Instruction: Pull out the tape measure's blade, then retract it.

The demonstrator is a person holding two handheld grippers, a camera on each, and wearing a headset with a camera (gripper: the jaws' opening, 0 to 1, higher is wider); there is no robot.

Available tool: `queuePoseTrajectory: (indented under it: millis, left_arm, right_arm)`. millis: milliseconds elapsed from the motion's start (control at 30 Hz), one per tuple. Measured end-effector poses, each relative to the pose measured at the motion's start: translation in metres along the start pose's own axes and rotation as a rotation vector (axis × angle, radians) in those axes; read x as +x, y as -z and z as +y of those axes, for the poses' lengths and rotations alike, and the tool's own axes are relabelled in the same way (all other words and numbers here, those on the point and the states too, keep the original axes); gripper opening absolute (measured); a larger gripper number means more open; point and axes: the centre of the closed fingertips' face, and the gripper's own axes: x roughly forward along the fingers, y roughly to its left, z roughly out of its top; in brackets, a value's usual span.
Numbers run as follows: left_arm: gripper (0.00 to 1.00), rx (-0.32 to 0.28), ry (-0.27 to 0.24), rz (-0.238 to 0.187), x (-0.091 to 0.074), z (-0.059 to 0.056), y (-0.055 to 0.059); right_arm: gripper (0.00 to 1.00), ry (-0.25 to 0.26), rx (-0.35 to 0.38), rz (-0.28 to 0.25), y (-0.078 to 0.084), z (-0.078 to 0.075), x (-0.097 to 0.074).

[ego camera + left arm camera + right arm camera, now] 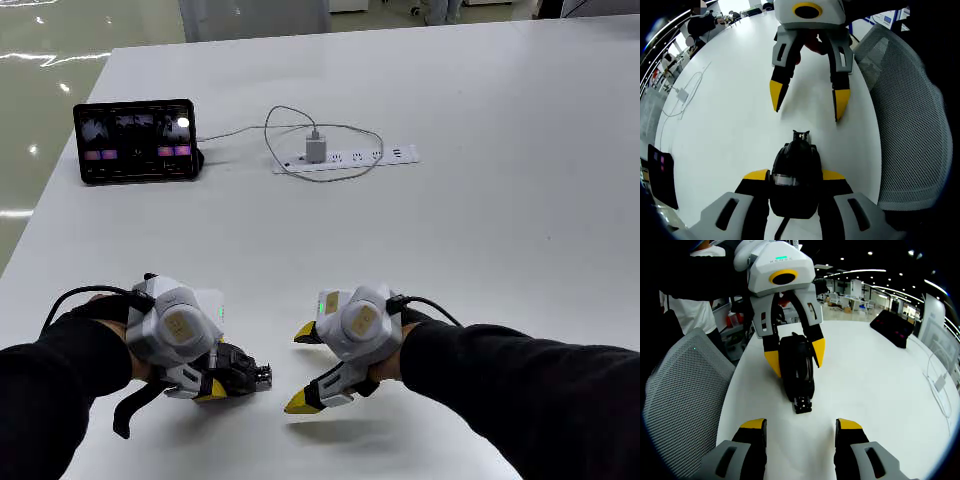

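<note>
Left tongs (795, 175) pinch the black tape measure (797, 367) near the front edge of the counter (480, 220); right tongs (801, 425), spread, face its blade hook (803, 404). Advice: close squarely on the hook, then draw straight back.

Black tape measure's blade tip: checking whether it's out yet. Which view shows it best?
Right gripper view: the black tape measure points its hooked tip at the camera, not pulled out. Left gripper view sees it from behind; head view, tiny.
</note>
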Motion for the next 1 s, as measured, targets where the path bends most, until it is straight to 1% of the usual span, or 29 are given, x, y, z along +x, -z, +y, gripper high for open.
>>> queuePoseTrajectory:
  millis: [133,267,367,433,500,600,667,733,767,800,833,900,967,1000]
  left_arm:
    - [0.31,0.002,-0.007,-0.005,0.0,0.0,0.0]
    - [0.31,-0.001,-0.008,-0.012,0.001,0.0,0.001]
    - [0.31,-0.004,-0.009,-0.019,0.001,0.0,0.001]
    - [0.31,-0.008,-0.011,-0.026,0.001,0.0,0.001]
    - [0.32,-0.013,-0.014,-0.033,0.001,0.0,0.001]
    - [0.32,-0.014,-0.014,-0.033,0.001,0.001,0.001]
    - [0.32,-0.013,-0.013,-0.031,0.001,0.0,0.001]
    - [0.32,-0.013,-0.013,-0.032,0.001,0.0,0.001]
    - [0.32,-0.015,-0.014,-0.033,0.001,0.001,0.001]
    - [0.32,-0.016,-0.013,-0.034,0.001,0.001,0.001]
    - [0.32,-0.017,-0.013,-0.038,0.001,0.001,0.0]
    - [0.32,-0.018,-0.013,-0.044,0.001,0.001,0.0]
    - [0.32,-0.016,-0.014,-0.05,0.001,0.001,0.0]
    - [0.32,-0.015,-0.015,-0.054,0.001,0.001,0.0]
  right_arm:
    - [0.42,-0.008,-0.032,0.012,-0.006,0.002,0.01]
    - [0.4,-0.03,-0.07,0.037,-0.009,0.003,0.019]
    - [0.32,-0.027,-0.075,0.033,-0.013,0.001,0.022]
    - [0.29,-0.03,-0.065,0.023,-0.015,0.001,0.025]
    - [0.27,-0.033,-0.07,0.029,-0.014,0.0,0.027]
    - [0.2,-0.035,-0.078,0.034,-0.013,-0.001,0.029]
    - [0.16,-0.022,-0.085,0.037,-0.014,-0.004,0.031]
    - [0.15,-0.029,-0.102,0.048,-0.013,-0.004,0.033]
    - [0.14,-0.01,-0.127,0.061,-0.011,-0.008,0.033]
    - [0.13,-0.034,-0.134,0.058,-0.013,-0.005,0.032]
    - [0.12,-0.023,-0.108,0.064,-0.013,-0.008,0.031]
    - [0.12,-0.03,-0.108,0.065,-0.013,-0.007,0.031]
    - [0.12,-0.03,-0.083,0.076,-0.013,-0.007,0.032]
    - [0.12,-0.029,-0.106,0.078,-0.013,-0.007,0.032]
